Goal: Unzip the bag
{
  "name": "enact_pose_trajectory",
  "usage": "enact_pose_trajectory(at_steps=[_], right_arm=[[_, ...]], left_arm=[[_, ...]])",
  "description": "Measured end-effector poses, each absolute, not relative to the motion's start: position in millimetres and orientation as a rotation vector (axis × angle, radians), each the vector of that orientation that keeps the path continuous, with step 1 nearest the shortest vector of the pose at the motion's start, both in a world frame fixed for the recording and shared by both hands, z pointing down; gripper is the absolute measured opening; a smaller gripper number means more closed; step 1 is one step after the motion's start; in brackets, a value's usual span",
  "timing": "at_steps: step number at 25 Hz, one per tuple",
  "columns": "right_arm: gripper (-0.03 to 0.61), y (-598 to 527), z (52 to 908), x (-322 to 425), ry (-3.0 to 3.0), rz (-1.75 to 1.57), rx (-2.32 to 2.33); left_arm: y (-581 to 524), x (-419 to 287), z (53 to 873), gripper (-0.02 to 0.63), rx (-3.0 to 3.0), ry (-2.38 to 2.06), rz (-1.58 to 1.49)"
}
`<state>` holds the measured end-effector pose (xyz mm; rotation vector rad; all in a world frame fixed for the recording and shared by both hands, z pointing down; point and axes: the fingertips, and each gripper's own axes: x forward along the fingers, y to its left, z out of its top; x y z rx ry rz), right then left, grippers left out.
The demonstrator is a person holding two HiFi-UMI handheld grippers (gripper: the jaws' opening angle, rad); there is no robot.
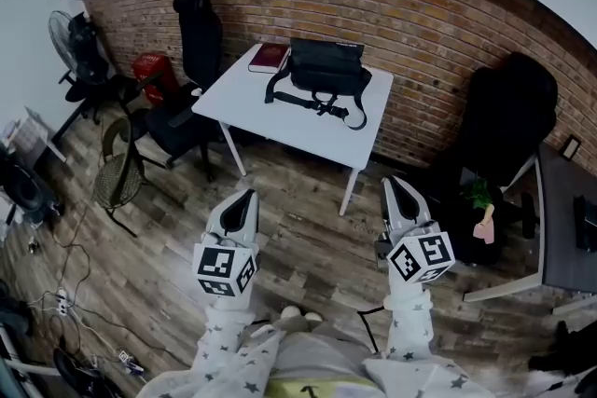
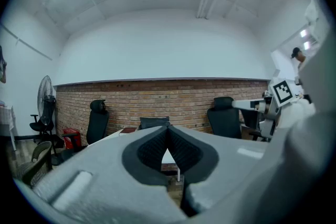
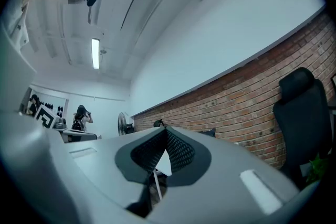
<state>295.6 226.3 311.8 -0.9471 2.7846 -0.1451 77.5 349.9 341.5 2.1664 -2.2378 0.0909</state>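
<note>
The black bag (image 1: 325, 70) lies on the white counter (image 1: 280, 112) at twelve o'clock in the head view, with a red book (image 1: 269, 58) at its nine o'clock. Both claws are held well apart from it, over the wooden floor. The left claw (image 1: 246, 197) is closed with nothing between its pads, and the right claw (image 1: 392, 185) is likewise pressed together and empty. The unzipping is judged not yet begun; the approach comes first. The zipper pull cannot be made out from here, so it should be located once the counter is reached. The bag is best steadied by one claw near the zip's end while the pull is pinched by the other and drawn along the track, so that the soft fabric is not dragged.
</note>
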Motion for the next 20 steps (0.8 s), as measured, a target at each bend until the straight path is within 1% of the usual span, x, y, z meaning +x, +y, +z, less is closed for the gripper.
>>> enact_pose_trajectory(at_steps=[3,11,20], right_arm=[[0.008,232,322,294,2.794,-0.176,-0.929],[0.008,227,330,283,2.811,-0.210,-0.891],[0.008,172,342,233,2.825,-0.236,-0.867]], left_arm=[[358,82,353,-0.002,2.136,-2.234,0.096],[355,64,357,-0.002,2.082,-2.270,0.093],[300,21,370,-0.002,2.076,-2.254,0.080]])
